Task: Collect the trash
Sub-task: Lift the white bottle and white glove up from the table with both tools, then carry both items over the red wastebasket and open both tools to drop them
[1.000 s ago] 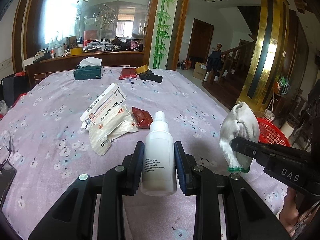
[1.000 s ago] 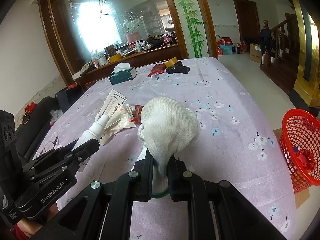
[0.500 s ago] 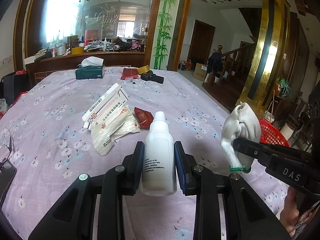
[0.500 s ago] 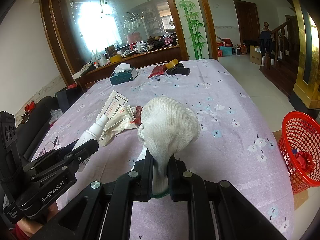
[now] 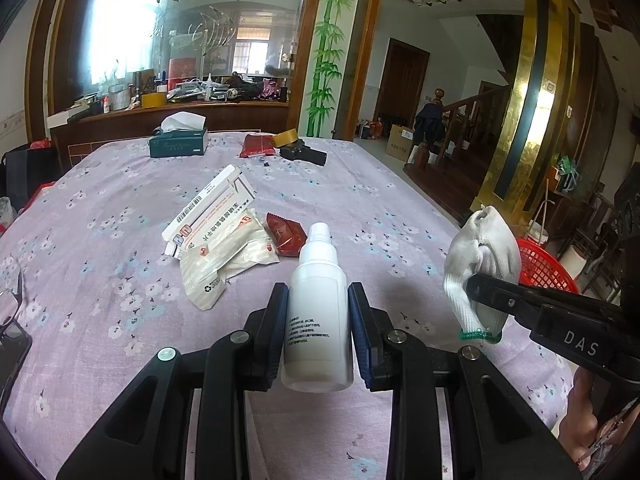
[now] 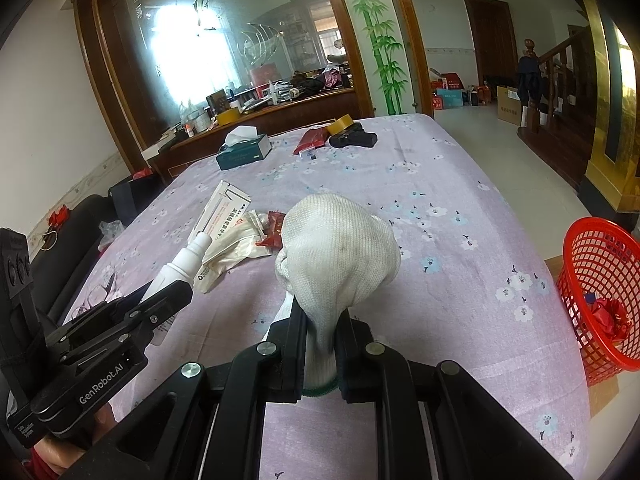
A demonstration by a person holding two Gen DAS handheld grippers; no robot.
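Trash pickup is partway: left gripper (image 5: 318, 320) clamps a white bottle (image 5: 318, 300), right gripper (image 6: 320, 344) pinches a white glove (image 6: 340, 256), both short of the red basket (image 6: 600, 272) (already holding red scraps). Beyond the bottle, wrappers (image 5: 228, 252) and a box (image 5: 208, 208) remain on the table (image 5: 100, 240).

Both fisheye views rode low and close behind their own fingers, tilted down across the purple flowered worktop (image 5: 100, 208) toward the mirrored wall (image 6: 224, 52). The left wrist view sat to the left, the right wrist view beside it. Both shared the medicine box (image 5: 208, 210) and red basket (image 6: 600, 280), and each caught the other tool at its edge.
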